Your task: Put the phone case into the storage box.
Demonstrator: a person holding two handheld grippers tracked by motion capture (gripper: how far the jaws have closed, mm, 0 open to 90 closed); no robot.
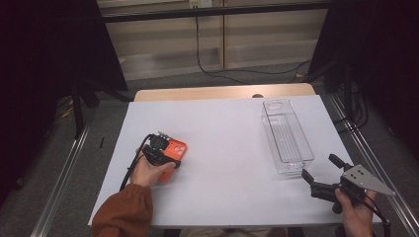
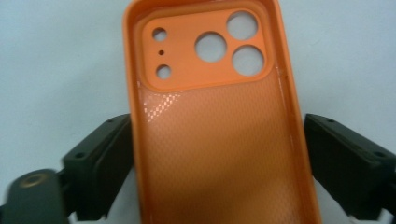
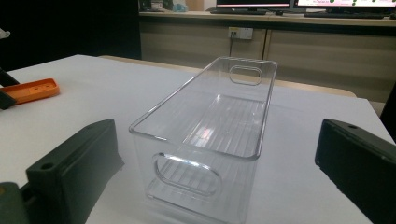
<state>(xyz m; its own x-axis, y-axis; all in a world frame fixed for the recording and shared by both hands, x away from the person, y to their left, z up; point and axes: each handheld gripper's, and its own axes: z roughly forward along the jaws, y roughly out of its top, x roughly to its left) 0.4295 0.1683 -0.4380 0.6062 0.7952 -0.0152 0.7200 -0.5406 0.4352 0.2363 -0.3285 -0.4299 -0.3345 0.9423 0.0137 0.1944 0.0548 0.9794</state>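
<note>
Orange phone case [image 2: 219, 130], inner face up, lies on the white sheet [image 1: 222, 148] at lower left of the high view, between the left gripper [image 1: 160, 148]'s spread jaws, not yet pinched. Right gripper [image 1: 321, 173], jaws wide and empty, waits lower right beside the clear bin [image 1: 286, 136]. Step judged: grasping the case; next calls for closing on its long edges, then lifting.

Left gripper [image 1: 165, 150] jaws apart; right gripper [image 1: 321, 173] jaws apart

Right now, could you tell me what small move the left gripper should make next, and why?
Probably close the left gripper a little further on the orange phone case. The case lies flat on the white table between the jaws, one jaw near its edge, the other with a small gap, so nothing grips it yet.
</note>
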